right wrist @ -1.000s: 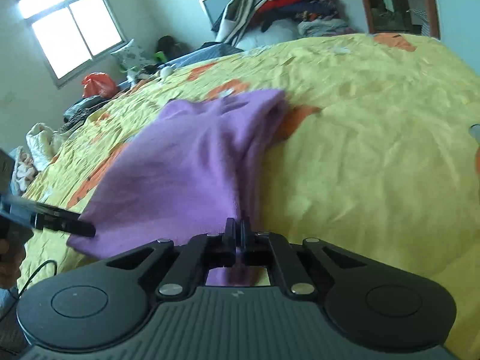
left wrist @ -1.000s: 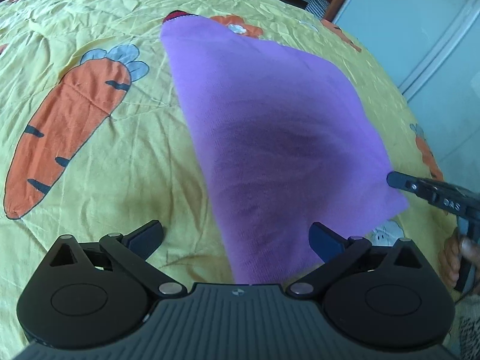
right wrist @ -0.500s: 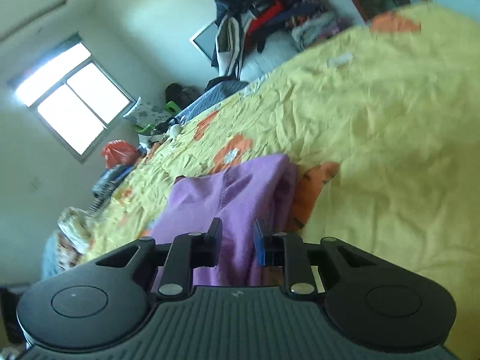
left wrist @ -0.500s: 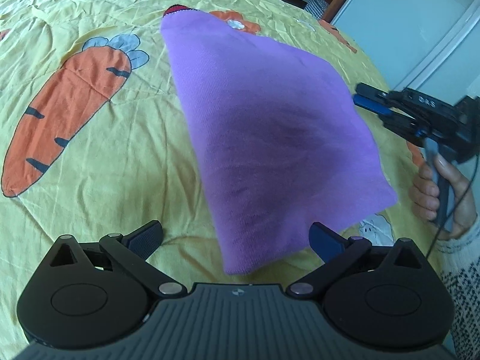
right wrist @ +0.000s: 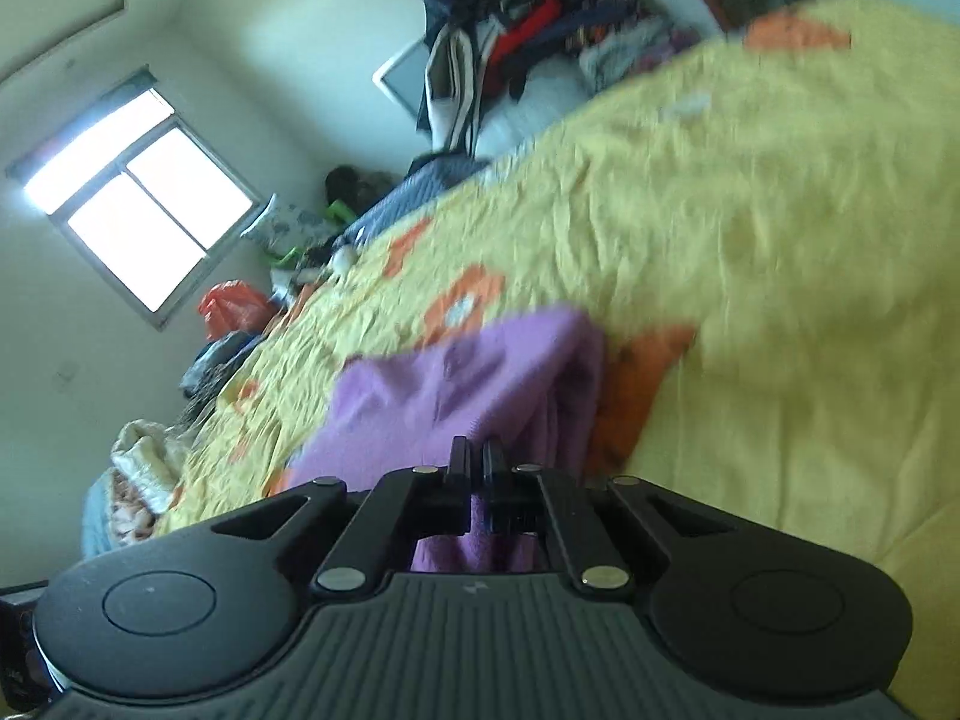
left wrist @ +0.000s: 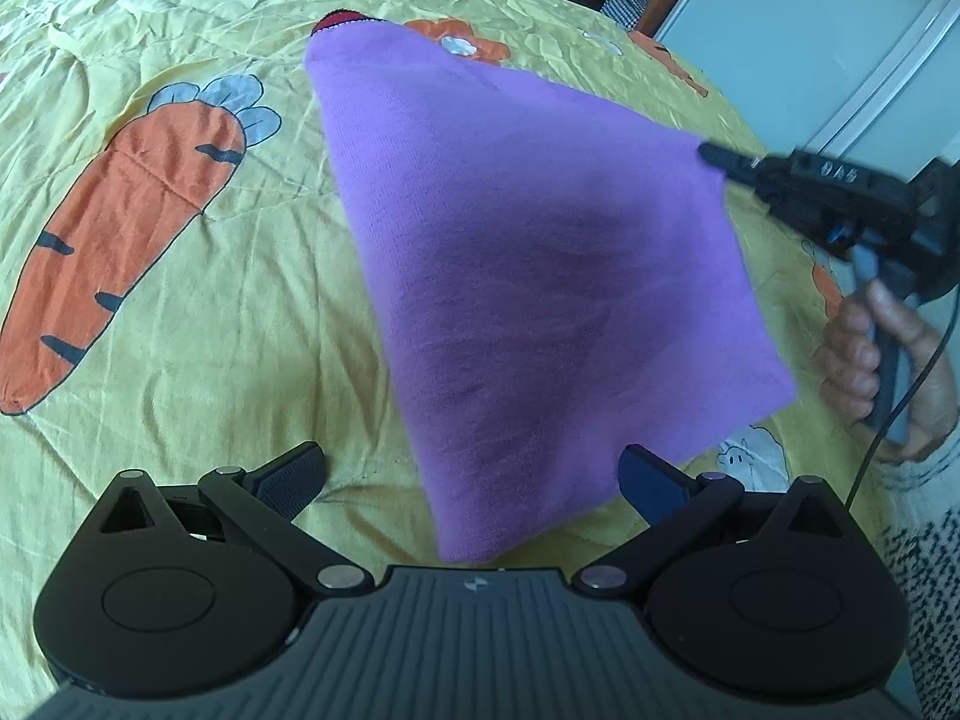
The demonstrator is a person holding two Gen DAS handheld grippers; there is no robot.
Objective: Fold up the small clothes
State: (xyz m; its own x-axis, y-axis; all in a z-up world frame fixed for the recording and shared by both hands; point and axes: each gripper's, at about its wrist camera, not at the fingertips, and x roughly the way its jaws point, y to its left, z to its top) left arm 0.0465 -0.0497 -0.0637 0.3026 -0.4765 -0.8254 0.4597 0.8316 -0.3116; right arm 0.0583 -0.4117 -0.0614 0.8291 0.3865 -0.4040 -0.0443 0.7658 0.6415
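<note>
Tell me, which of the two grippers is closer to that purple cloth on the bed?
Right. The right gripper is shut on an edge of the purple cloth, touching it. The left gripper hangs open at the cloth's near corner, its fingers on either side, not pressing it.

Bright daylight from a glaring window (right wrist: 135,195), strong fisheye edge bending, motion blur in the right view.

My left wrist camera sits above bed's near edge, tilted steeply down, close over yellow bedspread (left wrist: 180,300) and purple garment (left wrist: 540,300). My right wrist camera sits low at bed's right edge, rolled, facing shallowly across bed toward window (right wrist: 138,198) and clothes pile (right wrist: 528,30). Both views share purple garment and carrot-print bedspread; left view also catches right gripper (left wrist: 714,155).
</note>
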